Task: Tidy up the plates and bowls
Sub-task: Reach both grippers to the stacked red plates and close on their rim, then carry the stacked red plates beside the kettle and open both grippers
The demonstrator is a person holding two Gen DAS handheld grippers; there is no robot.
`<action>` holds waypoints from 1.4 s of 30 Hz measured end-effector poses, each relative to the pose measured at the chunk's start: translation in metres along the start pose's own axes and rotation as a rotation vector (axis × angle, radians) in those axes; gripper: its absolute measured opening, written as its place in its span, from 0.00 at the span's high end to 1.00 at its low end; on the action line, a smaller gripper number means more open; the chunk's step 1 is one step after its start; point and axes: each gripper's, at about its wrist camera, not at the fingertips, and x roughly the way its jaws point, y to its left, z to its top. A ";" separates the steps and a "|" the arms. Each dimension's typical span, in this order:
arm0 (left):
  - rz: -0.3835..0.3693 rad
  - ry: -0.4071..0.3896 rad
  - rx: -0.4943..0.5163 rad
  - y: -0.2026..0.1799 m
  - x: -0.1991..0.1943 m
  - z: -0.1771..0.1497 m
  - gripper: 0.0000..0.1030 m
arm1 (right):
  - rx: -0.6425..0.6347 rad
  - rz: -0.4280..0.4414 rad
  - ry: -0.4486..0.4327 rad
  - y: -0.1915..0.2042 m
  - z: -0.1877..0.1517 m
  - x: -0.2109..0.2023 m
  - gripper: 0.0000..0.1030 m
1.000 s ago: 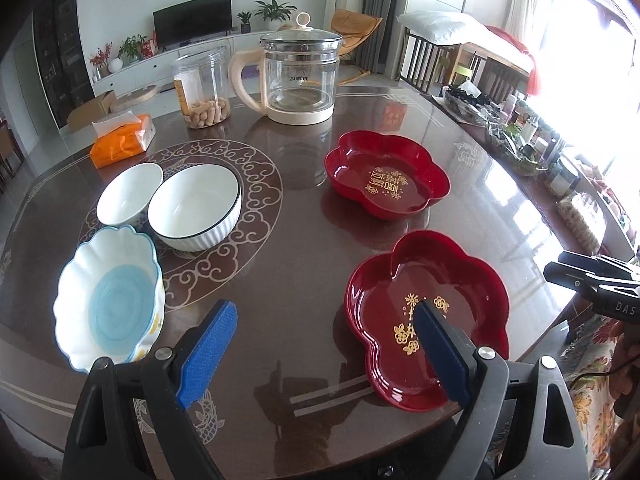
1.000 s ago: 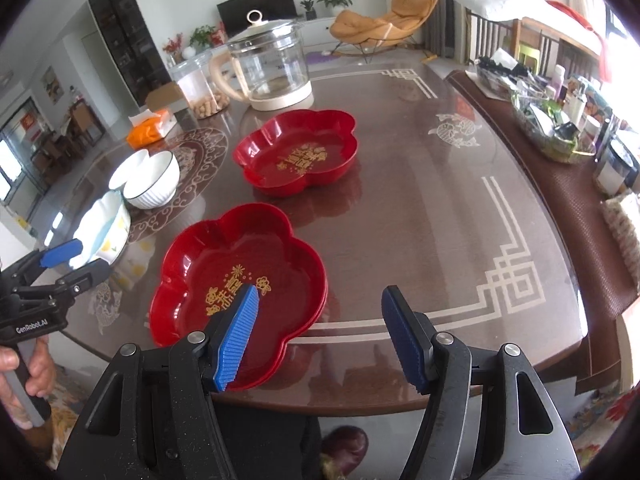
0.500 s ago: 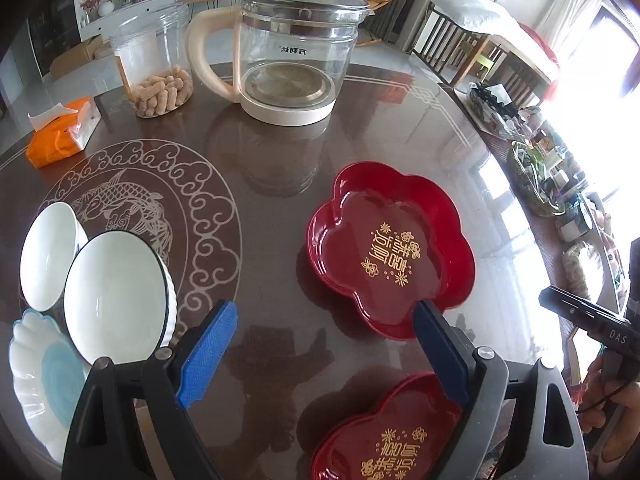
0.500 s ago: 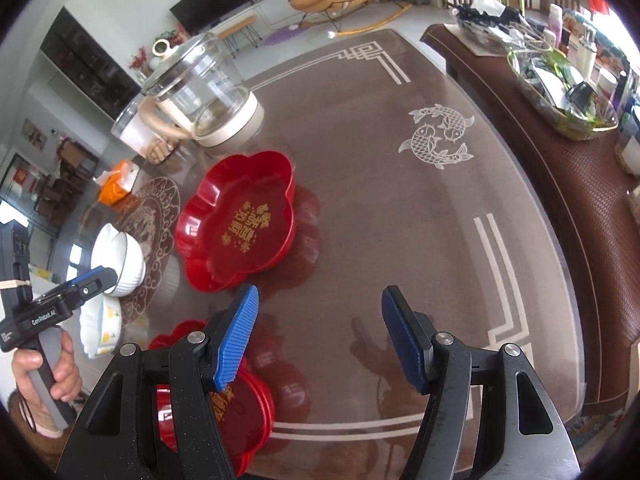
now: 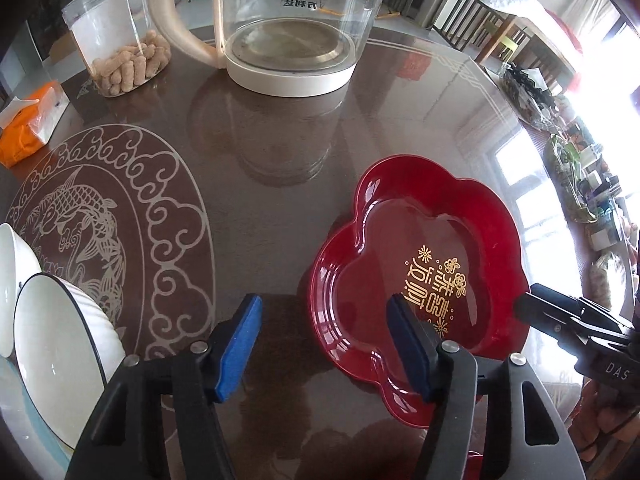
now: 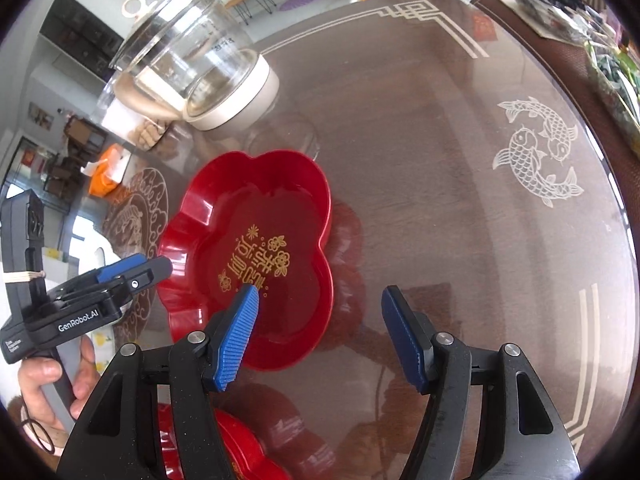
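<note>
Both grippers hang over the far red plate [image 5: 420, 280], which lies flat on the tabletop [image 5: 280, 200] and serves as the landmark here. The left gripper [image 5: 324, 344] has just been closing its fingers, which straddle the plate's near rim without pressing it; the right gripper [image 6: 320, 336] has its fingers spread across the opposite rim, empty. Nearer than this plate, a second red plate [image 6: 240, 452] lies apart. To its left sit white bowls [image 5: 52, 344], unstacked. Beyond it stands a glass kettle [image 5: 288, 24]. Sorting looks barely begun.
</note>
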 end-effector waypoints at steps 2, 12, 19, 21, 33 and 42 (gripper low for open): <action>-0.001 0.010 -0.002 0.001 0.005 0.000 0.49 | -0.014 -0.017 0.008 0.003 0.001 0.005 0.35; -0.028 -0.001 -0.028 0.005 0.013 -0.001 0.89 | -0.048 -0.066 0.029 0.005 0.004 0.018 0.90; -0.067 -0.090 0.007 -0.001 -0.041 -0.014 0.89 | -0.063 -0.039 -0.038 0.013 -0.002 -0.019 0.91; -0.093 -0.120 0.006 -0.001 -0.064 -0.022 0.89 | -0.088 -0.035 -0.060 0.021 -0.009 -0.039 0.91; -0.131 -0.167 0.106 -0.011 -0.134 -0.115 0.89 | -0.113 0.001 -0.158 0.068 -0.116 -0.139 0.87; -0.079 -0.149 0.176 -0.016 -0.109 -0.152 0.89 | -0.009 0.016 -0.143 0.062 -0.191 -0.121 0.85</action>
